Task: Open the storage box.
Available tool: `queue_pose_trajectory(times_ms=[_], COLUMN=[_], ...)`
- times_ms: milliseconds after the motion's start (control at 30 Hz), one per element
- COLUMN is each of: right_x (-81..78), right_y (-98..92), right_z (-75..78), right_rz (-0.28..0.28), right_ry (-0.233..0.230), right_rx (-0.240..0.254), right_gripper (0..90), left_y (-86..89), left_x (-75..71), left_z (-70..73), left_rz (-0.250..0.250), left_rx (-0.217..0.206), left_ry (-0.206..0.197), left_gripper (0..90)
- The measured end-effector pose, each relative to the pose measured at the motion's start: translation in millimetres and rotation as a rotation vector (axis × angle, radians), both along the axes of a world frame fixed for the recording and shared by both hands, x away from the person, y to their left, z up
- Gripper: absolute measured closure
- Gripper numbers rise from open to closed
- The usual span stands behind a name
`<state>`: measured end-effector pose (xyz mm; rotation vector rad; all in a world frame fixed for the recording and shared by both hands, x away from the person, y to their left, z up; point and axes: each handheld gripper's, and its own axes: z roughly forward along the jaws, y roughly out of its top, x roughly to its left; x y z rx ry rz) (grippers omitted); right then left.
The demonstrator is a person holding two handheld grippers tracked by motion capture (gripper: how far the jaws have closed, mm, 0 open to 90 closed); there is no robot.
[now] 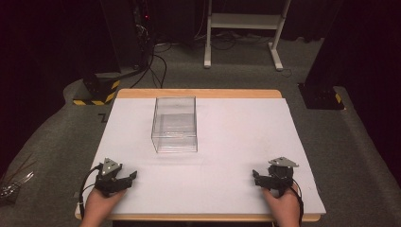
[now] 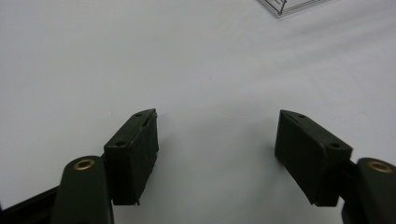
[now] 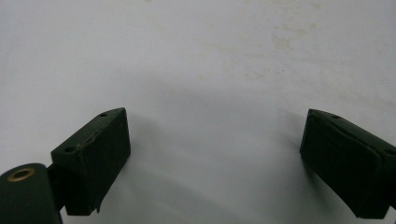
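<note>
The left gripper (image 1: 124,178) sits at the near left of the table (image 1: 236,137), held by the person's left hand (image 1: 98,208). Its jaws stand wide apart with nothing between them, and in the left gripper view they frame bare white surface. The right gripper (image 1: 257,178) sits at the near right of the table, held by the right hand (image 1: 283,208). Its jaws are also spread wide and empty, and the white surface ahead of them in the right gripper view carries faint yellowish smudges (image 3: 261,51), perhaps stains, though the view is too soft to be sure.

A clear plastic box (image 1: 174,124), open at the top and seemingly empty, stands upright well ahead of the left gripper's jaws and a little to their right. It lies far ahead and to the left of the right gripper's jaws. One corner of the box (image 2: 299,5) shows at the top edge of the left gripper view, ahead and right of the jaws. Neither gripper touches it.

The table has a white top with a wooden edge (image 1: 198,93) at its far side. Beyond it on the grey floor (image 1: 246,75) stand a white frame (image 1: 246,28) and a yellow-and-black striped base (image 1: 97,92).
</note>
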<state>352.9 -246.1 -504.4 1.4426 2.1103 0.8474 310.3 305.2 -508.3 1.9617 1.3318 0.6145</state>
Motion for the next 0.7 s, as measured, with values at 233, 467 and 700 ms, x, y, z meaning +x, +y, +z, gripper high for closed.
queue_pose_trajectory(times_ms=[233,467,700], right_x=[-0.2,0.1,0.1], right_y=[0.1,-0.1,0.1], right_z=[0.0,0.0,-0.1], right_rz=[-0.001,0.001,-0.001], right_ry=[0.001,-0.001,-0.001], right_rx=[0.002,0.000,0.003], right_gripper=[8.4,8.4,8.4], left_y=[-0.1,0.1,0.7], left_x=[0.1,0.1,0.0], left_z=[0.0,0.0,2.3], left_rz=[0.000,0.002,0.004], left_rx=[0.000,-0.005,0.005], left_ry=[0.001,0.000,0.003], left_gripper=[30.2,30.3,35.8])
